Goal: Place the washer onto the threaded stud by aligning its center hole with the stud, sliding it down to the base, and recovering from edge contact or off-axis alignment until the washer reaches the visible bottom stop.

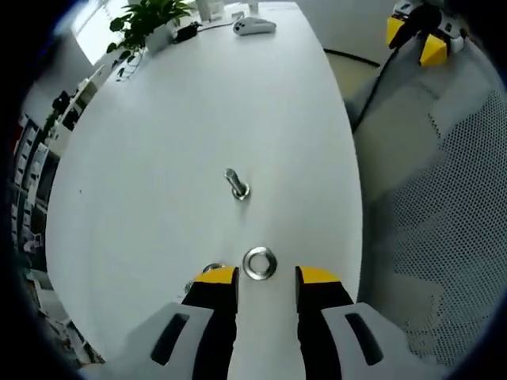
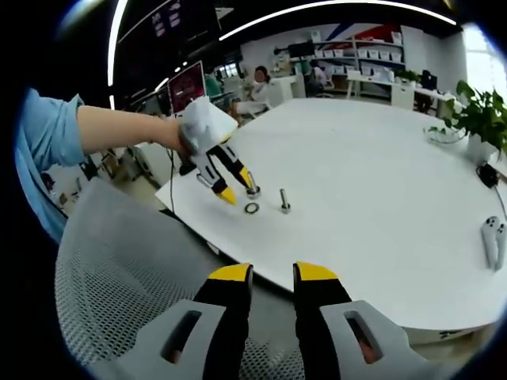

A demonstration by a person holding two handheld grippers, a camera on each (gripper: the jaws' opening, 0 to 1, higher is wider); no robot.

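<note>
Nearest the lens in the left gripper view: yellow-tipped black jaws of the left gripper point(image 1: 267, 277), spread apart and empty, straddling the flat shiny steel washer point(image 1: 260, 263) lying on the white oval table point(image 1: 158, 158). Looks poised for a pinch across the washer's rim, jaws set either side so a close would catch it. Not yet lifted; washer flat on the tabletop, near the upright threaded steel stud point(image 1: 236, 184) but apart from it. Beside the left jaw, a second small metal ring point(image 1: 212, 268), half hidden.

Seen from the right gripper view: right gripper point(image 2: 272, 274) held back off the table edge over a grey mesh chair point(image 2: 111, 293), jaws parted, holding nothing, probably kept clear as an observer. Potted green plant point(image 2: 482, 119) and a white handheld controller point(image 2: 494, 237) at the far side. No readable writing; wall screens too blurred to read.
</note>
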